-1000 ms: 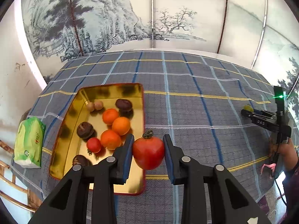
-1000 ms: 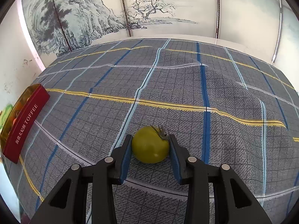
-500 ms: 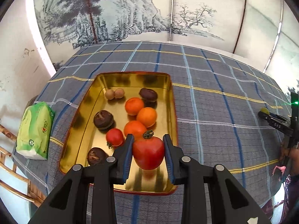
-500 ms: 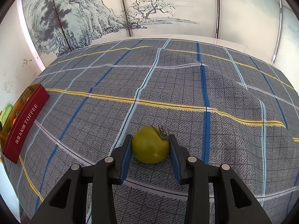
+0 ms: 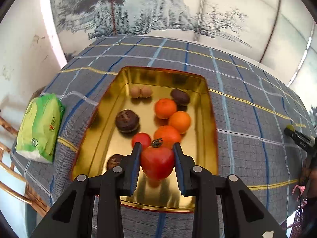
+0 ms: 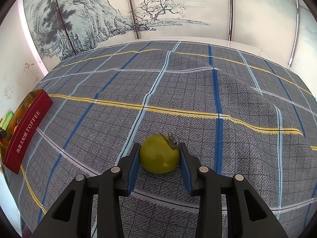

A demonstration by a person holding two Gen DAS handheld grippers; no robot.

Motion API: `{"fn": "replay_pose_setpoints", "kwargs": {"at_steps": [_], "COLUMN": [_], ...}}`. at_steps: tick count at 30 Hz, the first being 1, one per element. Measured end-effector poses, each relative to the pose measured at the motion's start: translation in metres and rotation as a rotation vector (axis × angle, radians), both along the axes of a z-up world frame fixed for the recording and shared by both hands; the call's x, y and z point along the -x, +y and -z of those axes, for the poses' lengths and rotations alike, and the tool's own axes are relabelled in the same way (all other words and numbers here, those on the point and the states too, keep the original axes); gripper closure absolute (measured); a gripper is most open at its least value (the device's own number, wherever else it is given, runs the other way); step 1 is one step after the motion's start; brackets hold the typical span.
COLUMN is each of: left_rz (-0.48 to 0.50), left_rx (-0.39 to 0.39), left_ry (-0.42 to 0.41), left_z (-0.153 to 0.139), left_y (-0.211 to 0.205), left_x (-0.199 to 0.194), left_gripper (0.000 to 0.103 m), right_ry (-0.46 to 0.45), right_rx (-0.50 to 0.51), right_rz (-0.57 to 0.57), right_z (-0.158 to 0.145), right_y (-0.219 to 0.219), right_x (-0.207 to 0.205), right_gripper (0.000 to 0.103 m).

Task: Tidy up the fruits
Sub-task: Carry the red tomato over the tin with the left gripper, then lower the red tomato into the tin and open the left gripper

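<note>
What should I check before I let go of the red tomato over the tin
1. Left gripper grips the red tomato: ok, both pads touch it.
2. Tomato is over the tin, inside its rim: ok.
3. Bare floor below the tomato: ok, only gold floor shows under it; the oranges and small red fruit lie just beyond.
4. Tomato is low enough to release gently: cannot tell, height above the floor is unclear.
5. Right gripper holds the green tomato: ok, closed on it, on the cloth, away from the tin.
</note>
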State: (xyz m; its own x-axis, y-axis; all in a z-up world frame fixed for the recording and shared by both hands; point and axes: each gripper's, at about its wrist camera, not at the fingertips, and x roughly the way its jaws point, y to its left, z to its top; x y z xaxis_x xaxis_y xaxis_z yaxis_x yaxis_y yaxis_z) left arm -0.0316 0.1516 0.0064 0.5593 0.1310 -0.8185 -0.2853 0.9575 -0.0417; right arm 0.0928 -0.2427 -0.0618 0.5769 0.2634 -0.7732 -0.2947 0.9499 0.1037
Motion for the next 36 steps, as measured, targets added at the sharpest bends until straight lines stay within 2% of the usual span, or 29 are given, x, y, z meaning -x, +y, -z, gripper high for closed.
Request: {"fn": "replay_pose_setpoints", "kwargs": {"at_steps": [7, 29, 36], "left_rz": [-0.036, 0.047, 0.067], "left_rx": [0.003, 0.030, -0.021], "left_ry": [0.011, 0.056, 0.039], "left_z": [0.005, 0.025, 0.024], "left_y": [0.013, -0.016, -0.026], "left_x": [0.001, -0.005, -0.003], "left_gripper": [0.075, 0.075, 0.075], "right_ry": [0.000, 0.000, 0.000], "right_rx": [0.000, 0.001, 0.001], "right_rz": [0.000, 0.000, -0.001], "right_z": [0.000, 0.000, 0.000], "right_y": [0.000, 0.000, 0.000], "right_x": [0.000, 0.000, 0.000], "right_gripper": [0.064, 0.064, 0.064]}}
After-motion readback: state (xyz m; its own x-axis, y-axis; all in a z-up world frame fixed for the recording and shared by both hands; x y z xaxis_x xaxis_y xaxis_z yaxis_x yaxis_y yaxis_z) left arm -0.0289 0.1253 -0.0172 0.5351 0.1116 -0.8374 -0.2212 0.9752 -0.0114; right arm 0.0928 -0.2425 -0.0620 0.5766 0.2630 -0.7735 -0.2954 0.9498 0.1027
